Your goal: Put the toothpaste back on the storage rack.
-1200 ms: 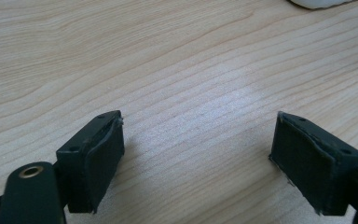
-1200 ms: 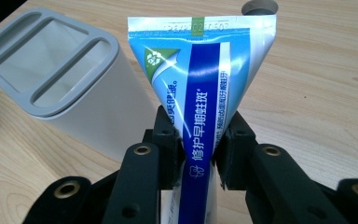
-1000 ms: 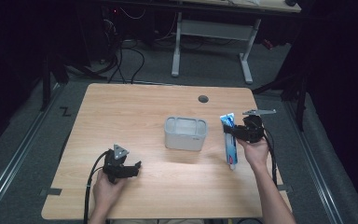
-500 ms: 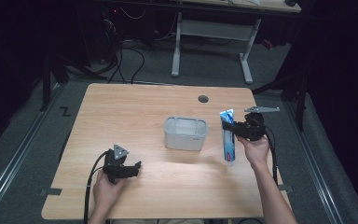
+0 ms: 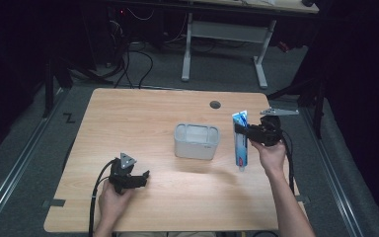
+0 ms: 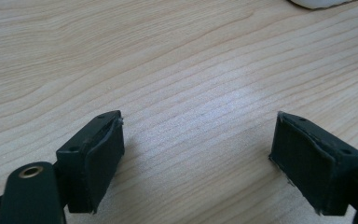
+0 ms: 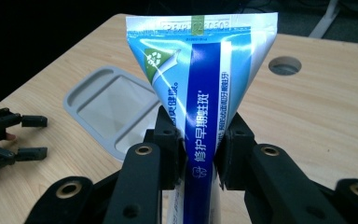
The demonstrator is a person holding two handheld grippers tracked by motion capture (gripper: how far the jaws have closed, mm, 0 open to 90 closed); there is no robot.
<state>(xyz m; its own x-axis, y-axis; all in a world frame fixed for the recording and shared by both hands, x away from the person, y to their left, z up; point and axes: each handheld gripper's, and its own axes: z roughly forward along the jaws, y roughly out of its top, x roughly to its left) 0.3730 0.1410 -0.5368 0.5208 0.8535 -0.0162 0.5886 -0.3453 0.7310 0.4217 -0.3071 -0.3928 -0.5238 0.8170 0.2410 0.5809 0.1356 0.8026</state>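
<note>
A blue and white toothpaste tube [image 5: 240,143] hangs upright to the right of the grey bin [image 5: 196,141], crimped end up and cap just above the table. My right gripper [image 5: 242,129] is shut on its upper part. In the right gripper view the tube [image 7: 200,93] stands clamped between the two black pads, with the bin [image 7: 112,109] behind it to the left. My left gripper [image 5: 143,177] rests low over the front left of the table, open. In the left gripper view its fingers [image 6: 95,154] stand wide apart over bare wood with nothing between them.
The wooden table [image 5: 128,113] has a round cable hole [image 5: 215,104] near its far edge. Beyond it are desk legs [image 5: 187,49] and cables on a dark floor. The left gripper [image 7: 14,137] appears at the left edge of the right gripper view.
My right gripper has risen with the toothpaste tube, lifting it off the table until it hangs more upright. The left gripper has stayed where it was.
</note>
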